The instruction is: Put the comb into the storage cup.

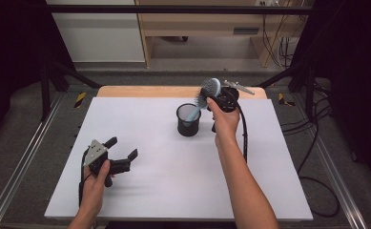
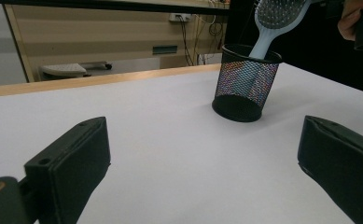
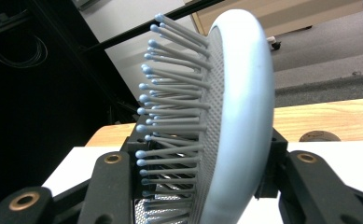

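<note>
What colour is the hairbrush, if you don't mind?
The hairbrush is pale blue with grey bristles, clearest in the right gripper view.

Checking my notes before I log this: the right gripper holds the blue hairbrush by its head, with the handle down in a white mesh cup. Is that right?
Not quite: the mesh cup is black, not white, as the left gripper view shows. The rest stands: the right gripper holds the blue hairbrush by its head, handle down in the cup.

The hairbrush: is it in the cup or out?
Partly in: the hairbrush handle dips into the mesh cup, its head above the rim.
</note>
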